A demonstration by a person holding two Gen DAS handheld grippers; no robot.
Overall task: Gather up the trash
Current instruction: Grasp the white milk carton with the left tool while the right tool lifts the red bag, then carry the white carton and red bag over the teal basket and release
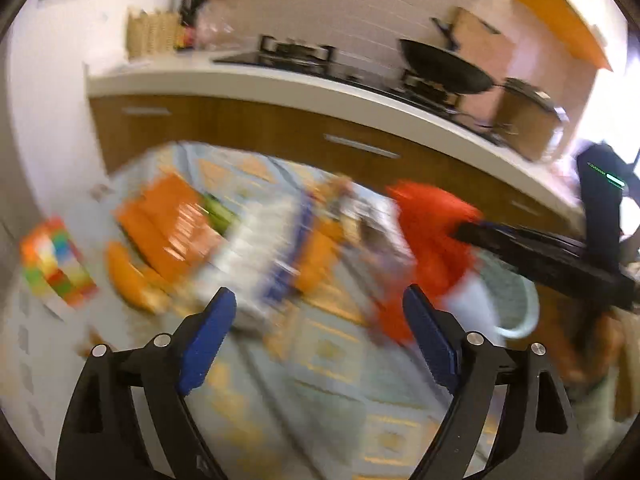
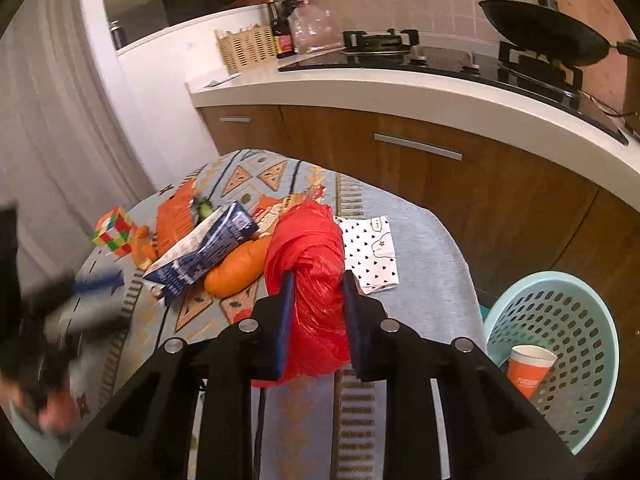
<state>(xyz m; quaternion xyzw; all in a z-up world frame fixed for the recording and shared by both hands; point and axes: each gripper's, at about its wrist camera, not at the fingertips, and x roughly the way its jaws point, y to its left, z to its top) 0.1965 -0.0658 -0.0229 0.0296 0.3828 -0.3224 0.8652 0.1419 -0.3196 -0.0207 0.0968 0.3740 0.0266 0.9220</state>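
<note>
My right gripper [image 2: 318, 280] is shut on a crumpled red plastic bag [image 2: 308, 256] and holds it over the patterned table [image 2: 432, 304]. The bag also shows in the blurred left wrist view [image 1: 428, 240], pinched by the right gripper's black fingers [image 1: 532, 248]. My left gripper [image 1: 320, 304] is open and empty above the table. A blue-and-white wrapper [image 2: 208, 248], an orange wrapper [image 2: 176, 216] and a white dotted paper [image 2: 370, 252] lie on the table. A light-blue mesh bin [image 2: 560, 352] stands to the right of the table with an orange paper cup [image 2: 528, 370] inside.
A Rubik's cube [image 2: 114, 230] and an orange bread roll [image 2: 236, 266] lie on the table. A kitchen counter [image 2: 400, 88] with a stove and a black wok [image 2: 548, 32] runs behind the table. The left wrist view is motion-blurred.
</note>
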